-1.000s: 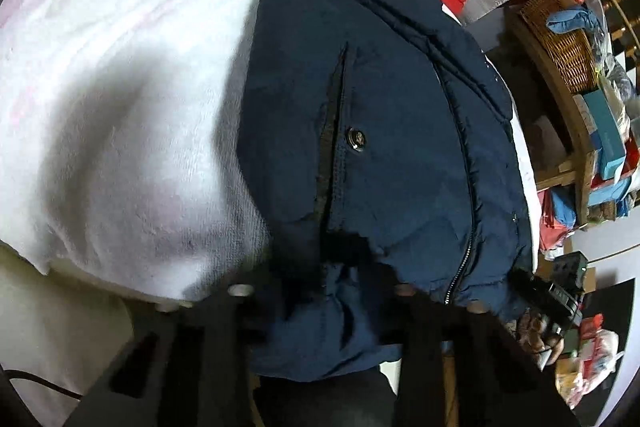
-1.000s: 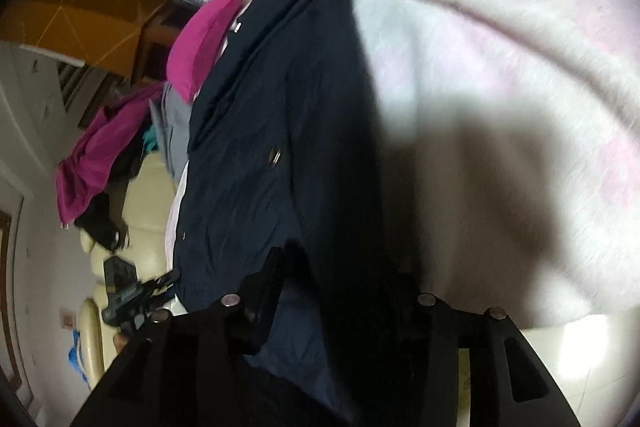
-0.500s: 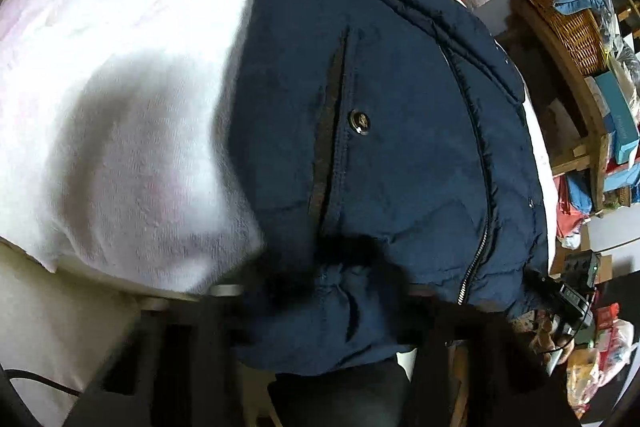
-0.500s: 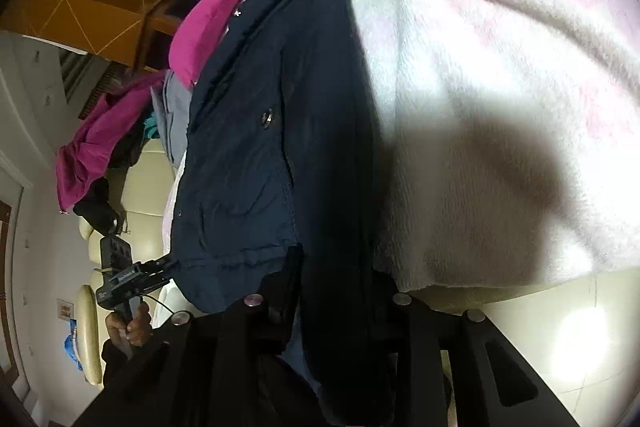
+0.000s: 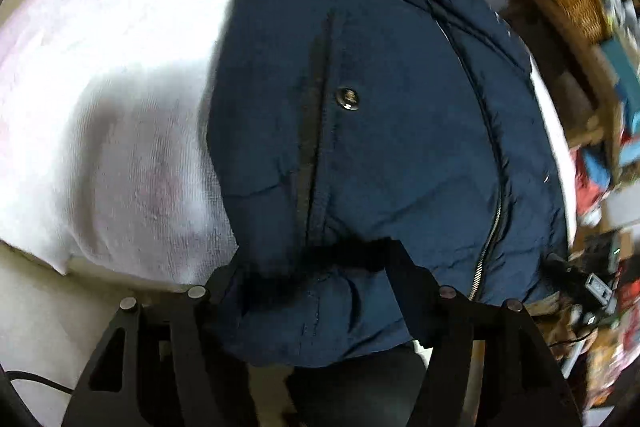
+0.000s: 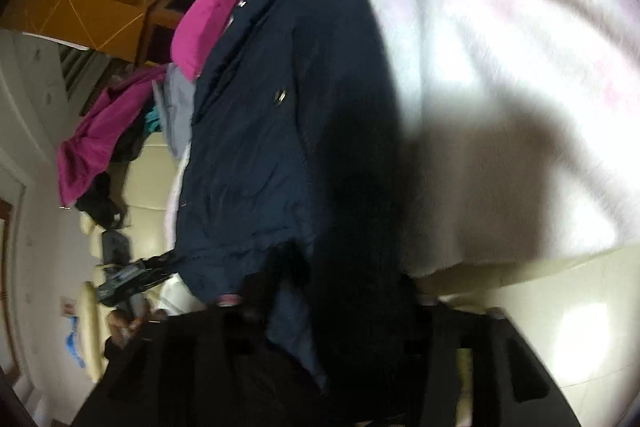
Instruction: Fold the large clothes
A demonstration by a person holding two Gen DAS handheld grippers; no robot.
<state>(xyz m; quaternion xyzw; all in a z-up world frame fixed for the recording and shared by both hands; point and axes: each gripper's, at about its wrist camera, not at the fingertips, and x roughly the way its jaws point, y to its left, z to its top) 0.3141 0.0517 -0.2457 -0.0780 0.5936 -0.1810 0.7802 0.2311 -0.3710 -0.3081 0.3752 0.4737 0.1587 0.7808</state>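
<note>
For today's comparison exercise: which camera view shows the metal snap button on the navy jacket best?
The left wrist view. There the snap button faces the camera, round and sharp, beside the pocket seam of the navy jacket. In the right wrist view the same snap appears small, edge-on and blurred, just a glint.

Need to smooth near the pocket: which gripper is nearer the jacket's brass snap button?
Left. The left gripper, jaws opening around the navy jacket hem, sits just below the snap button. The right gripper straddles the hem farther off.

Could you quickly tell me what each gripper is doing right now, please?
Left gripper: jaws opening; navy padded jacket hem between them.
Right gripper: jaws opening; jacket hem between them.
</note>
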